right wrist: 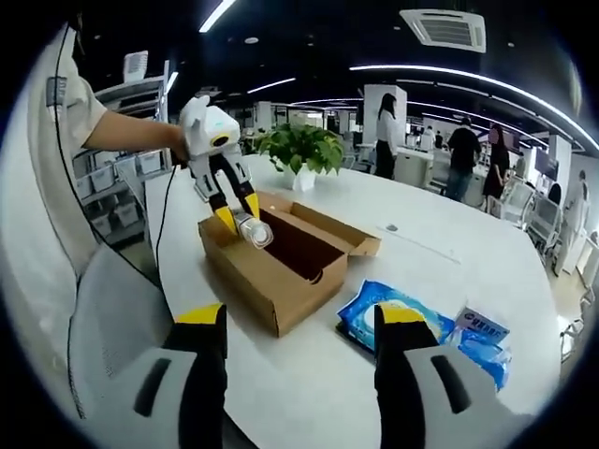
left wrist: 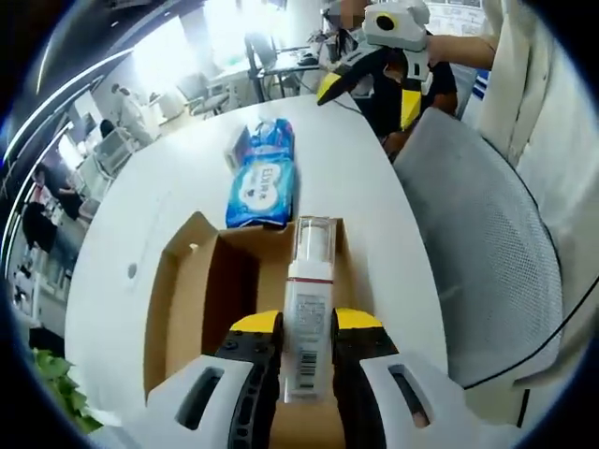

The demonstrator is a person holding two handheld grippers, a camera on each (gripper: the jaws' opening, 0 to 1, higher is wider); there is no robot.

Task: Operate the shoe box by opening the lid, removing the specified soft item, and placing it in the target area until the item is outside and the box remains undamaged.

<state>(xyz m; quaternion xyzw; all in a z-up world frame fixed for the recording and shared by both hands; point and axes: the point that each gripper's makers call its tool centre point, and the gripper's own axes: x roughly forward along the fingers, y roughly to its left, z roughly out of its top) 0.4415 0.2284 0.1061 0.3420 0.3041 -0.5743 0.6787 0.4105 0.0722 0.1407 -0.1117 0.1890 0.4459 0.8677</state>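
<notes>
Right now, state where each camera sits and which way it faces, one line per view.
Left gripper view: rides the left gripper, looking down into the open cardboard box; its jaws clamp a pump bottle.
Right gripper view: rides the right gripper, jaws apart above the white table, facing the box and a person's forearm.
Shared: box, bottle, blue wipes pack, and each other's gripper.

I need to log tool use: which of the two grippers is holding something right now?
The left gripper: its jaws clamp the clear-capped bottle above the open cardboard box. The right gripper is open and empty.
</notes>
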